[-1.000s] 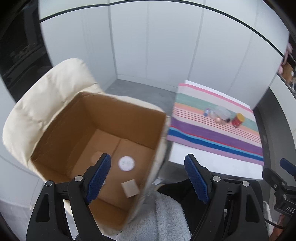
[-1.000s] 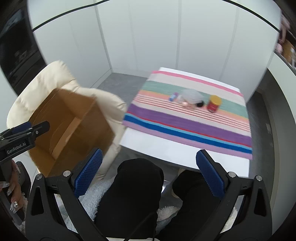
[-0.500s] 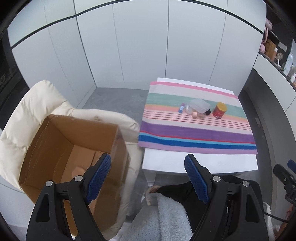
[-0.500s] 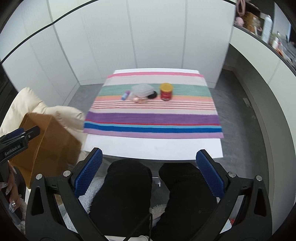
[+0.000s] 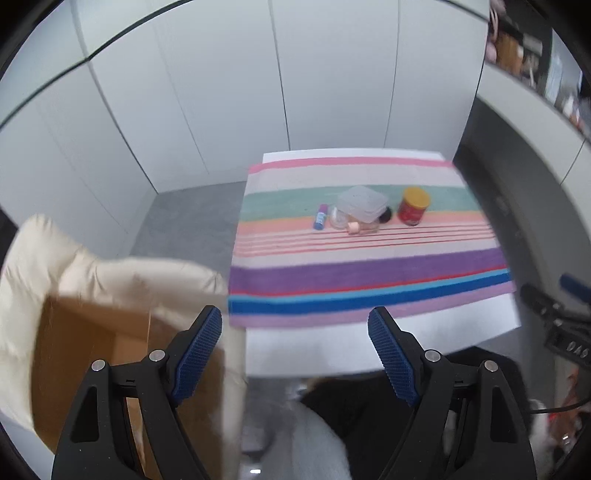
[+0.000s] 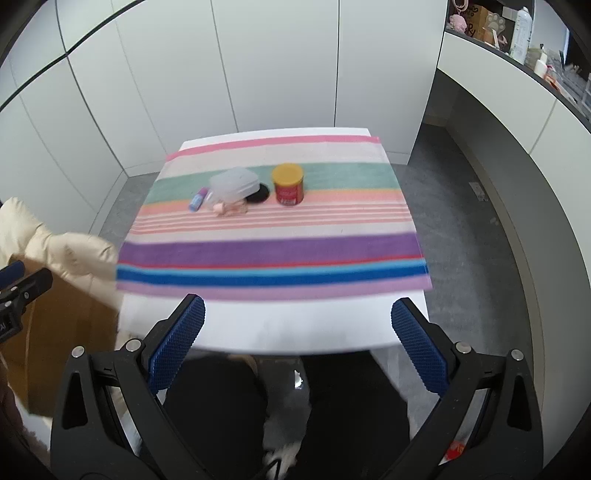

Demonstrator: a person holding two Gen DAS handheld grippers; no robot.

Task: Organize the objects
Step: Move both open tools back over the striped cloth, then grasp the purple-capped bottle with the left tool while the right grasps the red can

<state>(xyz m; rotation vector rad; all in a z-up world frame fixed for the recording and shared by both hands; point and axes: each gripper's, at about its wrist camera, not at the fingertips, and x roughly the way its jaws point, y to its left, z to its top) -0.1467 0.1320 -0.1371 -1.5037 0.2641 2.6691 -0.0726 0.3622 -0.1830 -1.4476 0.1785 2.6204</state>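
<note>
On a white table with a striped cloth (image 6: 273,254) stand a red jar with a yellow lid (image 6: 288,184), a clear plastic box (image 6: 234,182), a black round thing (image 6: 258,194), a small blue tube (image 6: 197,199) and a pink item (image 6: 219,208). The left wrist view shows the same jar (image 5: 413,206), box (image 5: 362,203) and tube (image 5: 320,217). My left gripper (image 5: 295,325) is open and empty over the table's near-left edge. My right gripper (image 6: 297,315) is open and empty above the near edge. An open cardboard box (image 5: 92,365) sits at the left.
The cardboard box rests on a cream padded chair (image 5: 55,266) left of the table. A person's dark-clothed legs (image 6: 332,406) lie under the grippers. White cabinet doors (image 6: 277,66) stand behind the table, and a counter with clutter (image 6: 517,33) runs along the right.
Both grippers have swung right, from over the cardboard box toward the striped table, and rolled level. The box has slid to the left edge of both views. Jaws stayed as wide as before.
</note>
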